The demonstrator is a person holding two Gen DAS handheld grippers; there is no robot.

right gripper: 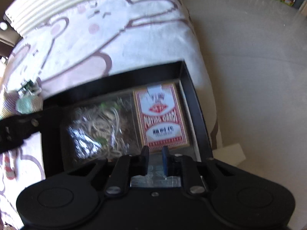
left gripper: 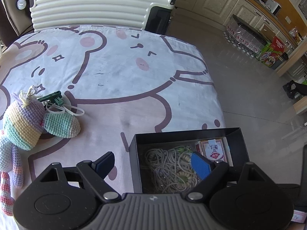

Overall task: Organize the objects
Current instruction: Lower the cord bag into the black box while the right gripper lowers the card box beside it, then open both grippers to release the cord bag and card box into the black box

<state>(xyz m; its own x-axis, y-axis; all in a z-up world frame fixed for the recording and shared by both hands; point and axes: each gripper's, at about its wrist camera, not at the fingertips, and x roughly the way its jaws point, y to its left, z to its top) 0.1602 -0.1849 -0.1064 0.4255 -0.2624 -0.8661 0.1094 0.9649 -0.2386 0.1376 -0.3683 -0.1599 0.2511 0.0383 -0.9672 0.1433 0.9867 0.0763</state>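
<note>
Item 1: my right gripper [right gripper: 155,156], jaws drawn nearly together with only a narrow slot between the pads; nothing visibly between them, poised over the near end of the black box [right gripper: 193,95].

Item 2: my left gripper [left gripper: 153,164], jaws spread wide and empty, one finger [left gripper: 104,163] over the bedsheet, the blue-padded finger [left gripper: 200,164] over the box interior.

Item 3: black box, open-topped, at 5 o'clock on the bed in the left wrist view. Contents: a clear bag of tangled cord [right gripper: 97,122] on its left side; a red-and-white playing card pack [right gripper: 161,117] lying flat on its right side, just beside the bag.

Item 4: crocheted pastel plush toy [left gripper: 25,126], at 9 o'clock, lying on the sheet well apart from the box.

Item 5: green clip [left gripper: 53,97] with white cable ties [left gripper: 65,111], touching the toy's upper edge.

Item 6: bedsheet [left gripper: 119,67], cartoon bear print.

Item 7: cream ribbed suitcase [left gripper: 92,3], at 12 o'clock beyond the bed.
</note>
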